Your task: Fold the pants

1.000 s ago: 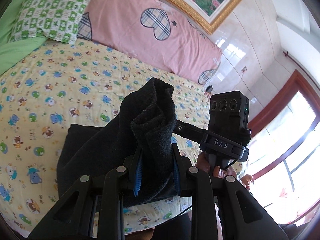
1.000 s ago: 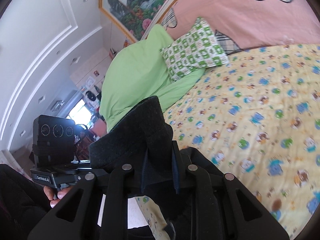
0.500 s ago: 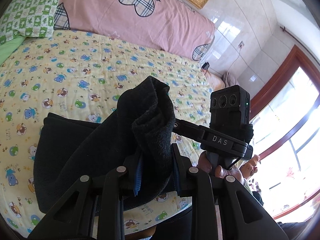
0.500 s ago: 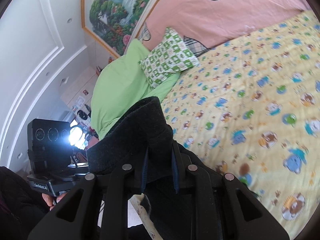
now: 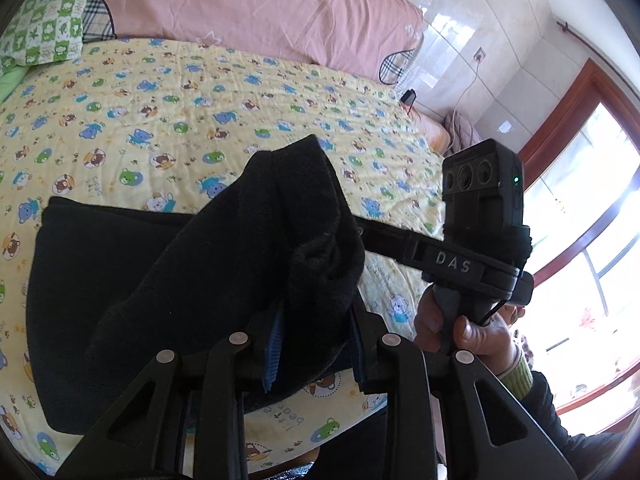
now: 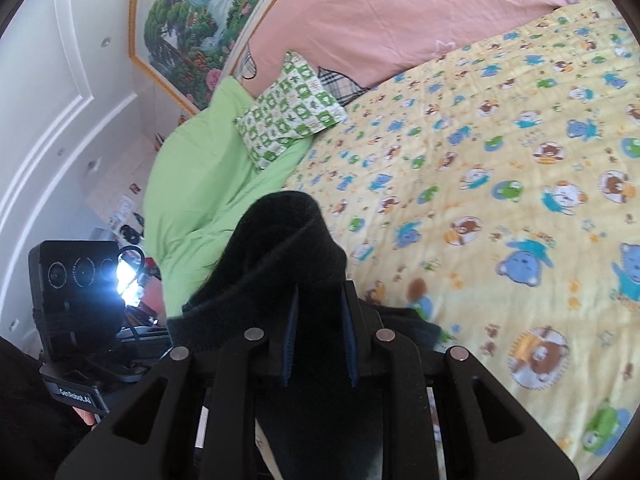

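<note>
The black fleece pants (image 5: 120,280) lie on the yellow bear-print bed sheet (image 5: 200,100), with one end lifted. My left gripper (image 5: 316,332) is shut on a bunched fold of the pants, which bulges up between its blue pads. My right gripper (image 6: 318,332) is shut on another part of the pants (image 6: 288,240); the fabric stands up in front of the fingers. In the left wrist view the right gripper's camera body (image 5: 484,200) and the hand holding it are just to the right. The left gripper's body (image 6: 76,280) shows at the left in the right wrist view.
A pink cover with plaid hearts (image 5: 260,8) lies along the head of the bed. A green checked pillow (image 6: 292,112) rests on a light green quilt (image 6: 192,184). A window with a red frame (image 5: 580,220) is on the right, beyond the bed edge.
Both grippers have moved forward over the bed with the pants held. More of the flat black fabric and the yellow sheet now shows in front of them.
</note>
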The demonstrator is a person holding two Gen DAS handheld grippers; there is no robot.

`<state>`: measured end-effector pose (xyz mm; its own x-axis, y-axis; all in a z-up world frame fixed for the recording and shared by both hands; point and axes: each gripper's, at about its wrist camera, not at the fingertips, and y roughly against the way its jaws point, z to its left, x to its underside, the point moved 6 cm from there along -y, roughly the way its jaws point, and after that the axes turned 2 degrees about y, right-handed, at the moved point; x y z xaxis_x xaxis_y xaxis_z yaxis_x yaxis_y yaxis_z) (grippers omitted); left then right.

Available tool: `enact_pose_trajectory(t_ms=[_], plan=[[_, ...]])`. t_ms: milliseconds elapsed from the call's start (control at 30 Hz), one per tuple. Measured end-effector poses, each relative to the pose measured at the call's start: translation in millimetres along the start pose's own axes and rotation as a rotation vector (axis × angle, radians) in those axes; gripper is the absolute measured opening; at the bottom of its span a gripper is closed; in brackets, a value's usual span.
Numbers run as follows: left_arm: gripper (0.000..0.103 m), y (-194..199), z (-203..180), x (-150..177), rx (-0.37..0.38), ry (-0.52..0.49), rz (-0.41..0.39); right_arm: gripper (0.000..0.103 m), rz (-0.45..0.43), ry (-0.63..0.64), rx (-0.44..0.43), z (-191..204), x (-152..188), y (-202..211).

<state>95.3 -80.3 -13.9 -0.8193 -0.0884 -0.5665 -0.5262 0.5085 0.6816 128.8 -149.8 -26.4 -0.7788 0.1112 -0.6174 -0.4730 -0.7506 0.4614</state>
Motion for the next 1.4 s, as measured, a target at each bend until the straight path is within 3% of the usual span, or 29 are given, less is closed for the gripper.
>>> enact_pose_trajectory(t_ms=[133, 333, 367, 433, 533, 833, 1200, 1400], plan=[[0.034, -3.8, -0.7, 3.4, 0.021, -0.006, 0.013, 0.022, -0.016, -0.011, 0.05, -7.8, 1.0, 12.9], [0.05, 3.7, -3.3, 6.9, 0.08, 0.003, 0.029, 0.024, -0.05, -0.051, 0.105, -13.2, 3.3, 30.5], [0.051, 5.8, -4.0, 7.5, 0.082, 0.0, 0.028, 0.027, -0.056, -0.058, 0.119, -13.6, 3.3, 33.3], [0.054, 11.3, -5.3, 8.4, 0.088, -0.006, 0.025, 0.051, -0.073, -0.065, 0.155, -12.5, 2.5, 39.1], [0.059, 21.4, -3.8, 8.5, 0.096, -0.004, 0.012, 0.072, -0.102, -0.062, 0.194, -6.5, 0.8, 48.5], [0.066, 60.3, 27.3, 2.9, 0.048, 0.053, -0.068, 0.086, -0.122, -0.005, 0.26, 31.9, -8.6, 47.5], [0.069, 88.9, 92.4, 2.5, -0.032, 0.178, -0.13, 0.087, -0.068, 0.125, 0.349, 81.0, -9.3, 16.7], [0.072, 95.8, 116.8, 4.4, -0.075, 0.223, -0.14, 0.087, -0.067, 0.167, 0.473, 90.9, -7.4, 9.2]])
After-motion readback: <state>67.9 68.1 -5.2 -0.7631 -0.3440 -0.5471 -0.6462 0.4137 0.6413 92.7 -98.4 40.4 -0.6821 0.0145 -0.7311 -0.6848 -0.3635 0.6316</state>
